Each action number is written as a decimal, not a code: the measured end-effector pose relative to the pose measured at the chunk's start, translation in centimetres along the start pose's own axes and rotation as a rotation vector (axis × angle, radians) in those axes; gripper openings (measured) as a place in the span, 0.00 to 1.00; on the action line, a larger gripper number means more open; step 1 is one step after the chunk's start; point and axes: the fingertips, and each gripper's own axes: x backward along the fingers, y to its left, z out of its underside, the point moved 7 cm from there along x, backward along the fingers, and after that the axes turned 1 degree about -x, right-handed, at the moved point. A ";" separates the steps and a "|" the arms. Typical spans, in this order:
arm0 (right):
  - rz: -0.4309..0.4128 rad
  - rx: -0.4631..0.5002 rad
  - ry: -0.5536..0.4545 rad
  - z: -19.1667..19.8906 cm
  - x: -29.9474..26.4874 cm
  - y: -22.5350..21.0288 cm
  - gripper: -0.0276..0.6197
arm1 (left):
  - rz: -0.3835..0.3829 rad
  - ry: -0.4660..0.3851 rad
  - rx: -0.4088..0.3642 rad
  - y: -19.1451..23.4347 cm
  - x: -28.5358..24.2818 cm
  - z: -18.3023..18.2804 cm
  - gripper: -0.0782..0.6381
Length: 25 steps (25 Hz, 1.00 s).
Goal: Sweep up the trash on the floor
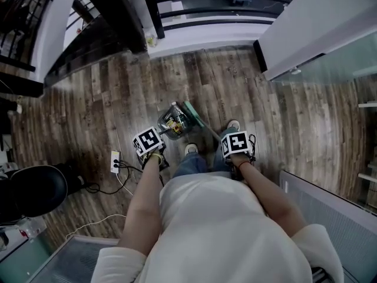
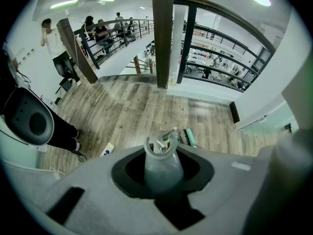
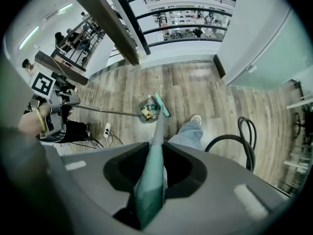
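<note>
A clear dustpan [image 1: 172, 122] full of mixed trash rests on the wooden floor ahead of my feet. A green broom head [image 1: 194, 114] lies against its right side. My left gripper [image 1: 152, 150] is shut on the dustpan's grey handle [image 2: 163, 166], which runs down to the dustpan [image 2: 165, 141]. My right gripper [image 1: 237, 147] is shut on the teal broom handle [image 3: 150, 177], which leads down to the broom head [image 3: 162, 106] beside the dustpan [image 3: 147, 110]. The left gripper [image 3: 49, 112] also shows at the left of the right gripper view.
A white power strip [image 1: 115, 161] with cables lies on the floor at left, near a black chair [image 1: 32, 190]. A dark pillar [image 1: 115, 10] and a railing stand ahead, a white wall [image 1: 312, 16] to the right. A black hose [image 3: 246, 140] loops by my right leg.
</note>
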 end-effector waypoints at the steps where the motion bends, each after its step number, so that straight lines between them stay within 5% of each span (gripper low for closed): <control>1: 0.000 -0.007 -0.005 0.0 0.0 0.1 0.19 | 0.001 -0.001 0.000 0.1 0.0 0.0 0.24; 25: -0.004 -0.214 -0.103 0.8 -0.2 -2.4 0.19 | -0.009 -0.035 -0.035 1.6 0.3 0.0 0.24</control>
